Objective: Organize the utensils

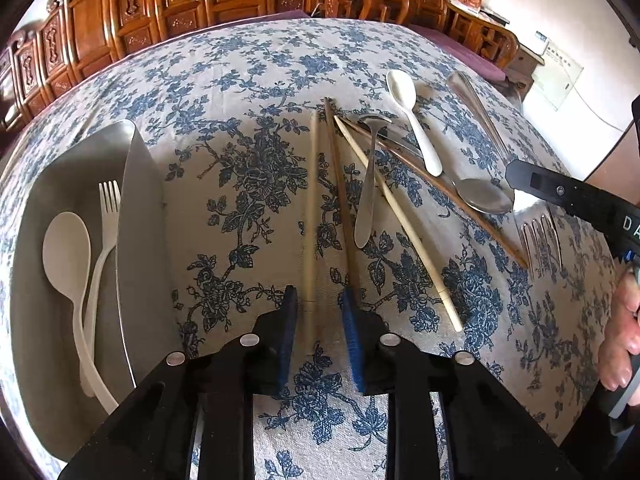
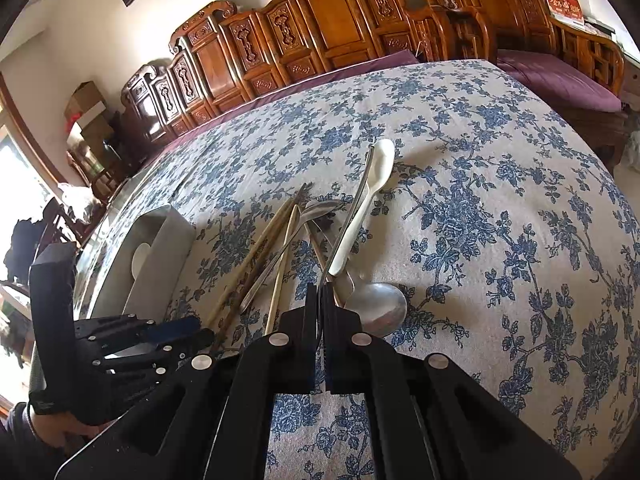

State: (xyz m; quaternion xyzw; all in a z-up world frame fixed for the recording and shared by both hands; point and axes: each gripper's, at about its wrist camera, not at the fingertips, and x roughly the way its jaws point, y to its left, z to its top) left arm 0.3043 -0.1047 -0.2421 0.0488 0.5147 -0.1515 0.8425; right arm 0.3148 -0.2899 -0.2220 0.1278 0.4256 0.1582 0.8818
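My left gripper point(image 1: 320, 336) stands open low over the flowered tablecloth, with the near end of a pale chopstick point(image 1: 310, 220) between its blue pads and untouched. A dark chopstick point(image 1: 340, 200) runs down to the right pad. My right gripper point(image 2: 320, 300) is shut on the thin handle of a metal fork point(image 2: 362, 188), whose tines point(image 1: 540, 240) show beside that gripper point(image 1: 516, 184) in the left wrist view. The loose pile holds a white spoon point(image 1: 412, 120), a big metal spoon point(image 1: 484, 196), a small metal spoon point(image 1: 366, 200) and two more chopsticks point(image 1: 396, 216).
A metal tray point(image 1: 136, 200) at the left holds a white plastic spoon point(image 1: 66, 248) and a white plastic fork point(image 1: 108, 208). A person's hand point(image 1: 624, 320) grips the right tool. Carved wooden benches point(image 2: 320, 20) line the table's far side.
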